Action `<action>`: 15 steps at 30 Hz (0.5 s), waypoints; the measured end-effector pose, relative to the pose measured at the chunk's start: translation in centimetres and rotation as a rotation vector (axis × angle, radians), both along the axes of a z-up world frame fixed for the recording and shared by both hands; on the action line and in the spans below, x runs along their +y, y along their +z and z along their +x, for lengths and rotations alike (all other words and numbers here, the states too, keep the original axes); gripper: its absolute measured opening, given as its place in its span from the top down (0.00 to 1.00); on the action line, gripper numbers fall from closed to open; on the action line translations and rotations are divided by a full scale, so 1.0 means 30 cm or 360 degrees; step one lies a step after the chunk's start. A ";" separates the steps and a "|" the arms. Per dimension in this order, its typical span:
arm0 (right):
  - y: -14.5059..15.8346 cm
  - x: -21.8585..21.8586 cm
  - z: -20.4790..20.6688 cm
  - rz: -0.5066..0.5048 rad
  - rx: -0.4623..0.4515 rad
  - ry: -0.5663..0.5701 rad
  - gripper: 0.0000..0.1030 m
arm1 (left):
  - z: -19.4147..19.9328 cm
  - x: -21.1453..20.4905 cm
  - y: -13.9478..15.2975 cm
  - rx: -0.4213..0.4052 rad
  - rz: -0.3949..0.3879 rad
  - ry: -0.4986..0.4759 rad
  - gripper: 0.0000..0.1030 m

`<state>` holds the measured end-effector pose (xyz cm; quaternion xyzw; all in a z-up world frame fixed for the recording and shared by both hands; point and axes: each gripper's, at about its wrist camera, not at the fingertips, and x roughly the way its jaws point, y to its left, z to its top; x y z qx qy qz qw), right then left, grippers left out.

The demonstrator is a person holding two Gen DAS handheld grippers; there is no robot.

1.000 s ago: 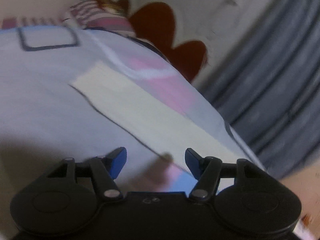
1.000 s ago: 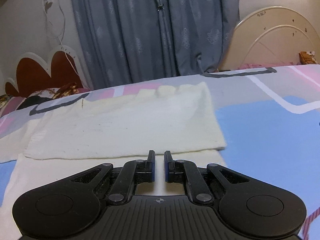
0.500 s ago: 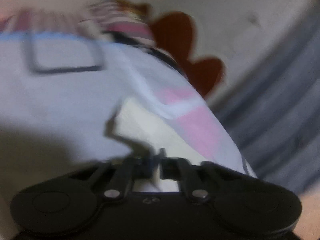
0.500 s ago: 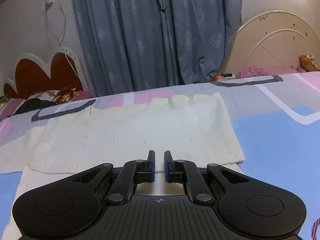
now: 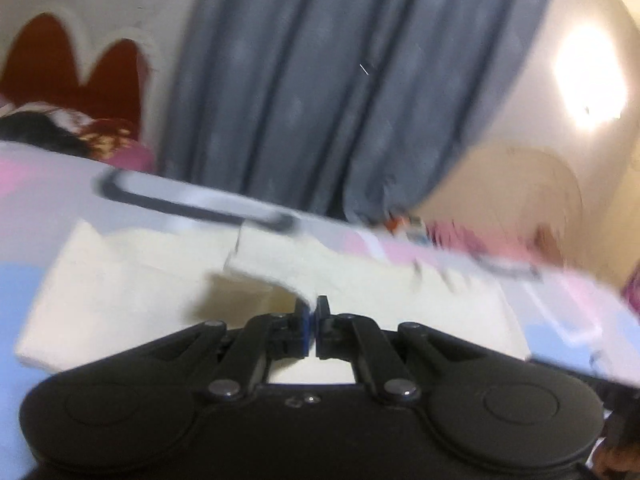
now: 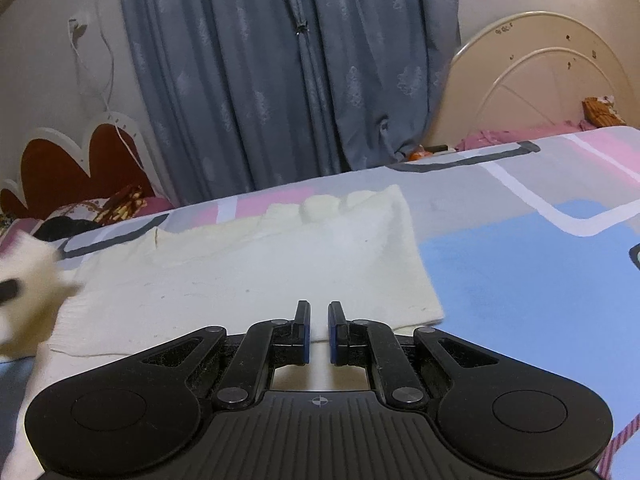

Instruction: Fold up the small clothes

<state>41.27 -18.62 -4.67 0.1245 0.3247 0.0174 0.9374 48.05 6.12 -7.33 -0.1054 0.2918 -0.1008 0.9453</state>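
The left tongs (image 5: pixel 311 309) are clamped on a lifted flap of the cream garment (image 5: pixel 128 280), seen only in the left view. The right tongs (image 6: pixel 318 314) stand slightly apart, gripping nothing, the garment (image 6: pixel 248 272) spread on the bed (image 6: pixel 520 264) ahead of them

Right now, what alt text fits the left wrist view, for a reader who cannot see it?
The left gripper, jaws closed, pinches a raised flap of the cream garment lying on a patterned bedspread. Grey curtains hang behind. The picture is motion-blurred.
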 end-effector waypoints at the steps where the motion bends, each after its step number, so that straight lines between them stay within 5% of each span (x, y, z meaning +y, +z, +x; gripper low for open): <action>1: 0.003 -0.011 -0.003 0.0006 -0.0002 -0.0001 0.93 | 0.004 -0.043 -0.020 0.0019 0.0029 -0.0033 0.98; 4: 0.009 -0.041 -0.010 0.0039 -0.0004 -0.0003 0.93 | 0.038 -0.158 -0.091 0.0112 0.0097 -0.0111 0.97; 5: 0.010 -0.051 -0.012 0.0063 -0.0002 -0.0007 0.93 | 0.042 -0.179 -0.127 0.0146 0.0103 -0.0153 0.89; 7: 0.011 -0.069 -0.011 0.0140 0.0006 0.0010 0.93 | 0.033 -0.200 -0.159 0.0160 0.0102 -0.0193 0.64; 8: 0.012 -0.074 -0.009 0.0169 0.0011 0.0026 0.93 | 0.007 -0.211 -0.152 0.0125 0.0107 -0.0197 0.39; 10: 0.017 -0.067 -0.005 0.0170 0.0010 0.0037 0.63 | -0.064 -0.194 -0.117 -0.0002 0.0157 -0.0135 0.17; 11: 0.022 -0.059 -0.009 0.0164 -0.0020 0.0046 0.26 | -0.088 -0.171 -0.101 -0.0040 0.0173 -0.0103 0.20; 14: 0.036 -0.021 -0.013 0.0198 -0.0091 0.0171 0.23 | -0.176 -0.074 -0.077 -0.0039 0.0167 0.0026 0.29; 15: 0.034 -0.005 -0.005 0.0216 -0.0088 0.0205 0.31 | -0.199 -0.039 -0.078 -0.0030 0.0172 0.0080 0.30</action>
